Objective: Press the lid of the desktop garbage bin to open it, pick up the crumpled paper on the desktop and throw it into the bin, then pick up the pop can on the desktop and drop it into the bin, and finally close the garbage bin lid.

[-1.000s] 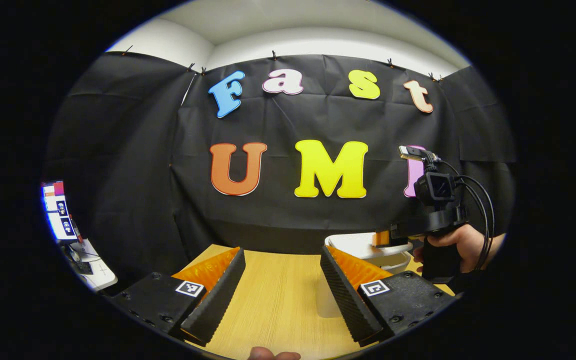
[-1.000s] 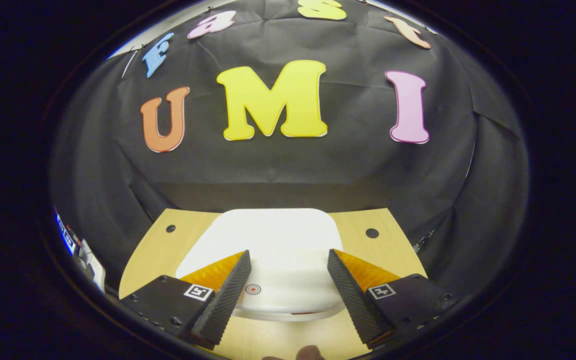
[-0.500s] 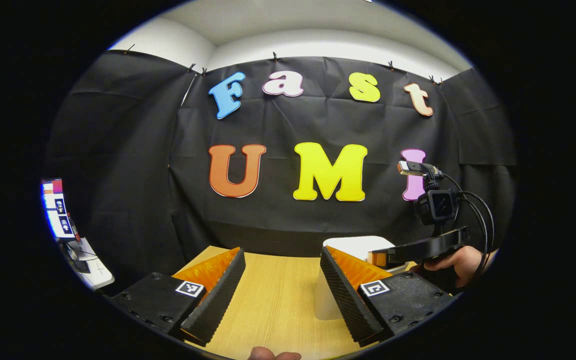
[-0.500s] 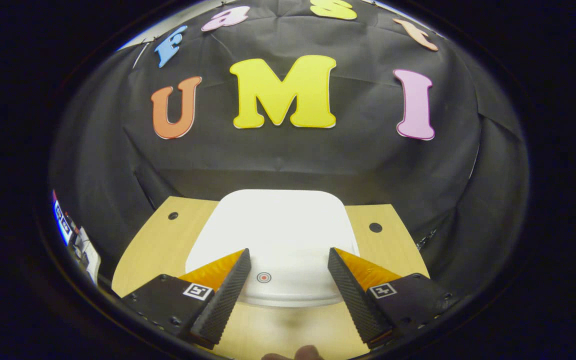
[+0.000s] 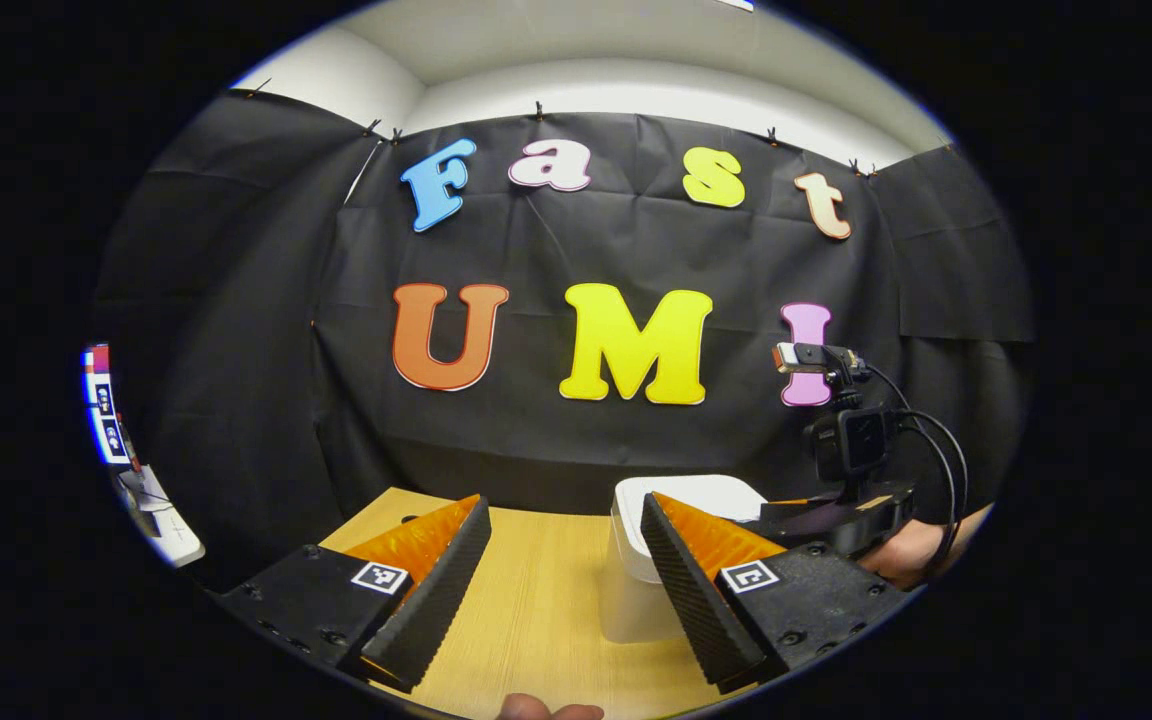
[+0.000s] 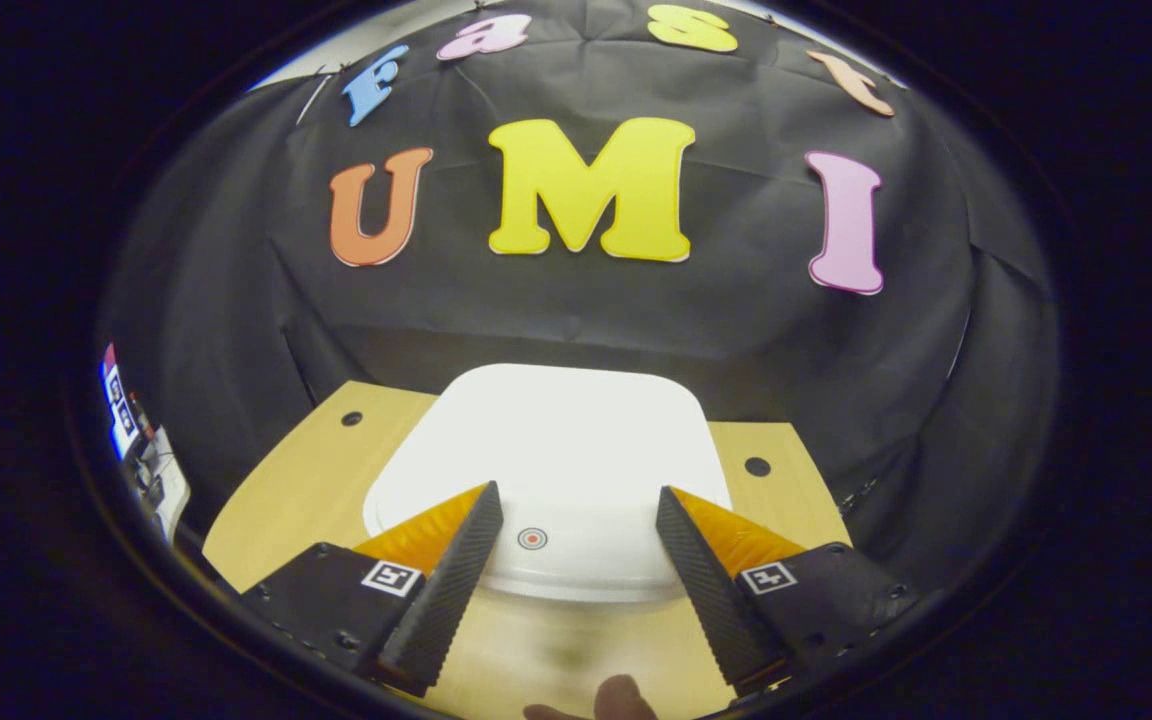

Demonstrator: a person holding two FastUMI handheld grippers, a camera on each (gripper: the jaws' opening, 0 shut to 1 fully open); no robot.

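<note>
- White lid [image 6: 556,460], a small red-and-white ringed dot [image 6: 532,538] near its front edge
- Translucent whitish bin [image 5: 631,600] body under that white lid
- Pale, straight-grained wood worktop [image 6: 276,490] with two dark round holes
- Black cables [image 5: 941,450] on the far tool

Black blocky bodies behind the left gripper [image 5: 561,525] fingers, screw heads along the edges, a square black-and-white marker on each; same on the right gripper [image 6: 576,510], black cables looping behind its boxy top camera
</note>
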